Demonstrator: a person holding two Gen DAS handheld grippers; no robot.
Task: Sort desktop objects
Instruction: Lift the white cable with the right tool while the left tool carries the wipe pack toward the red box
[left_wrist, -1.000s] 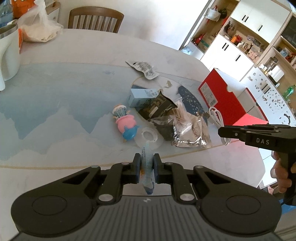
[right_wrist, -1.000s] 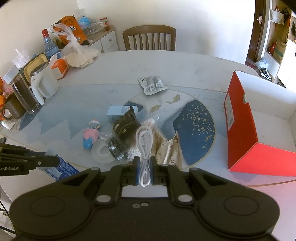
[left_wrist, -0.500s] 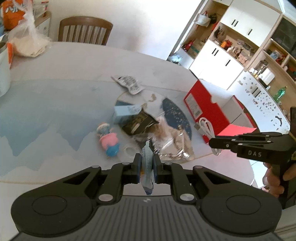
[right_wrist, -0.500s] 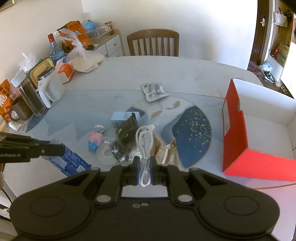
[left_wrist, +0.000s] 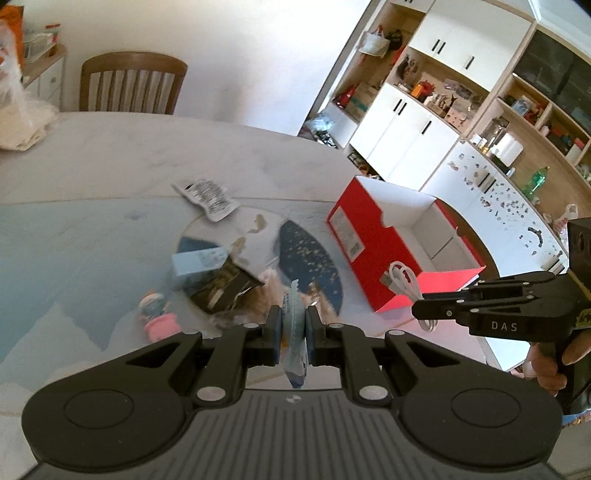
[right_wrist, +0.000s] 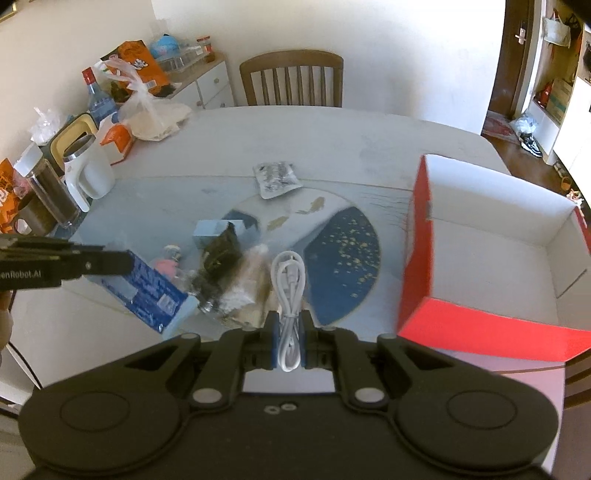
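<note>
1. My left gripper (left_wrist: 291, 332) is clamped on a blue packet (left_wrist: 293, 332), held edge-on between the pads and lifted clear of the table (left_wrist: 147, 155)
2. From the right wrist camera the same packet (right_wrist: 147, 291) shows its flat printed face, sticking out past the left gripper (right_wrist: 122, 262) above the near edge of the table (right_wrist: 332, 147)
3. My right gripper (right_wrist: 289, 339) is closed on a coiled white cable (right_wrist: 289, 295); its loop sticks out forward between the fingers
4. In the left view the right gripper (left_wrist: 419, 308) holds that cable (left_wrist: 404, 280) in front of the near corner of the red box (left_wrist: 369, 251); a hand (left_wrist: 554, 365) grips its handle
5. The red box (right_wrist: 417, 258) is open at the top with a white inside, and stands on the right side of the table
6. Between the two grippers a pile is left on the table: a light blue carton (right_wrist: 212, 232), a dark crumpled wrapper (right_wrist: 218, 258), a clear crinkled bag (right_wrist: 243, 291) and a small pink and blue toy figure (right_wrist: 168, 260)
7. A silver foil sachet (right_wrist: 277, 179) lies apart from the pile, farther towards the chair (right_wrist: 291, 79)
8. A white jug (right_wrist: 90, 177) and a dark glass jar (right_wrist: 51, 195) stand at the far left edge
</note>
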